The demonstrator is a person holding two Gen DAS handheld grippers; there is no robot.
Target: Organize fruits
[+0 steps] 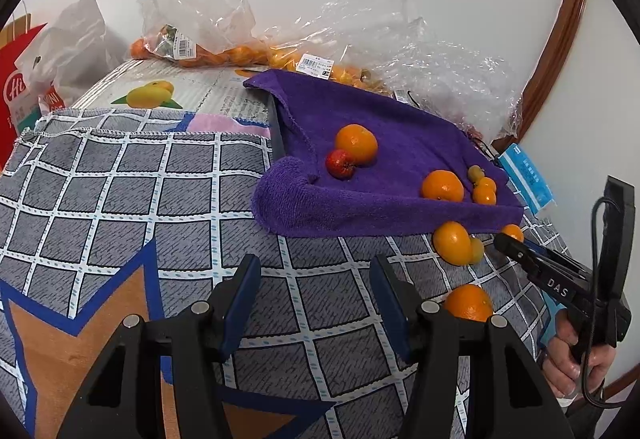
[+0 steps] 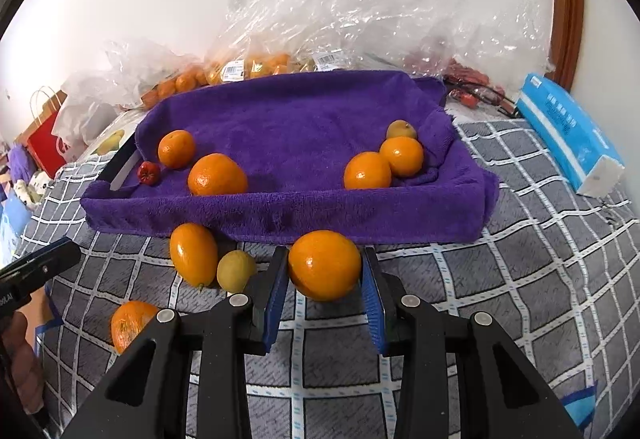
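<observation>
While the left gripper (image 1: 316,303) hangs part open over the checked cloth (image 1: 120,179) with nothing between its fingers, the right gripper (image 2: 325,293) has its blue pads against both sides of an orange (image 2: 325,265), just in front of the purple-towelled tray (image 2: 288,217).

Risk, judged: the fruit is round and smooth and sits out at the pad tips; a tilt or jolt on the way over the tray's front wall could squirt it out, and it would roll across the cloth. The soft towel rim could also snag the fingers.

Tray contents, left to right: small red fruit (image 2: 149,172), two oranges (image 2: 176,148) (image 2: 217,175), then two more oranges (image 2: 367,170) (image 2: 401,156) with a greenish-yellow fruit (image 2: 401,129) behind. Loose on the cloth at left: an oval orange fruit (image 2: 193,253), a yellowish fruit (image 2: 236,270), another orange (image 2: 130,325). Clear bags (image 2: 248,67) behind hold more.
</observation>
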